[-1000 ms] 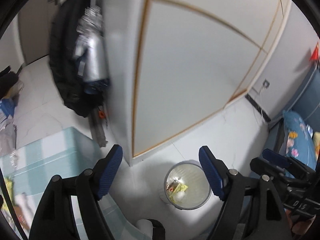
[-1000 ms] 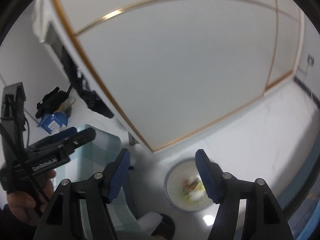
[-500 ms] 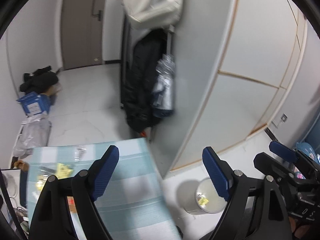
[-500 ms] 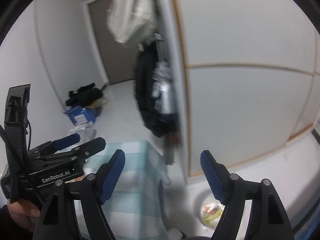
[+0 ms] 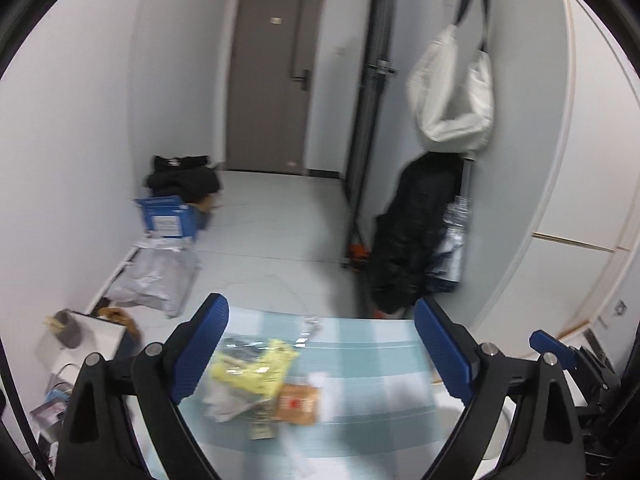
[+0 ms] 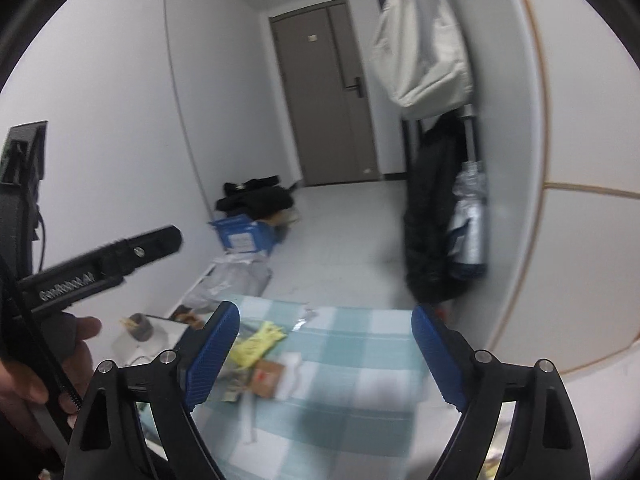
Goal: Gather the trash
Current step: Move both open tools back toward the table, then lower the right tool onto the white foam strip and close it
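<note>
Trash: one yellow wrapper, one brown packet; both grippers opening, empty

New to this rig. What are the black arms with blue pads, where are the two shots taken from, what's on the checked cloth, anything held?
No robot here: a person carries a two-finger gripper in each hand, with a fisheye camera on each looking forward along its fingers. One picture is from the left gripper, the other from the right gripper, which also sees the left one in the person's hand. The blue pads line the jaws. Both pairs of jaws are opening, with nothing between them. On the checked tablecloth lies trash: a yellow wrapper, a brown packet and clear plastic, all blurred.
</note>
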A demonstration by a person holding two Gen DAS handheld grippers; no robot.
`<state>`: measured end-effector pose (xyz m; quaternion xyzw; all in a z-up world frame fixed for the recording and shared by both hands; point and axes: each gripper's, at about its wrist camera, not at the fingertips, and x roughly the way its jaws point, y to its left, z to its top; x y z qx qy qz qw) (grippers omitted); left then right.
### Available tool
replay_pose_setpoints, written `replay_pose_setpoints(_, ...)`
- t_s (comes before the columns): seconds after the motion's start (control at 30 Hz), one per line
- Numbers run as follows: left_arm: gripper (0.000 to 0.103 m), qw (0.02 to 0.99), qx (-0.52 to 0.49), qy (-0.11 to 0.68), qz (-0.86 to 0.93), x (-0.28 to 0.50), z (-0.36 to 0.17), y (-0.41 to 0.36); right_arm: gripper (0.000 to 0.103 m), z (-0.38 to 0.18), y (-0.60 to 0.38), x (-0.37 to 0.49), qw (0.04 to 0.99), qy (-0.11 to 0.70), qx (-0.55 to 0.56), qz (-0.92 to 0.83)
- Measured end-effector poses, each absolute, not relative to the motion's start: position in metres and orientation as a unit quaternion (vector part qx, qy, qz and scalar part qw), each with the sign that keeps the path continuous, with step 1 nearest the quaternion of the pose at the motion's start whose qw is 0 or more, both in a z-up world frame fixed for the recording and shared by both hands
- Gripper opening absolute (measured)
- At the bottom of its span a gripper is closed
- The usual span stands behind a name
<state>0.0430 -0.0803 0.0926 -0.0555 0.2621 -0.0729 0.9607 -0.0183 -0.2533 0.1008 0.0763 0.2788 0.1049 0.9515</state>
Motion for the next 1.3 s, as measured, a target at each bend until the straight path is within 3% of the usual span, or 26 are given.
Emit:
replay_pose_setpoints(0.9, 0.092, 0.924, -0.111, 0.365, 0.001, 0.054, -0.029, 0.036, 0.089, -0.022, -0.146, 0.023, 0.901, 0.399, 0.048, 0.163)
replay_pose_setpoints(1.17, 0.092, 0.923, -0.112, 0.368, -0.003, 0.063, -0.031, 0.052, 0.088, -0.069, -0.118, 0.037, 0.867, 0.461, 0.002, 0.188)
replay_pose_setpoints(1.3, 0.092, 0.919, -0.115, 0.376, -0.001, 0.062, -0.033, 0.060, 0.081, -0.083, -0.105, 0.040, 0.856, 0.476, -0.016, 0.202)
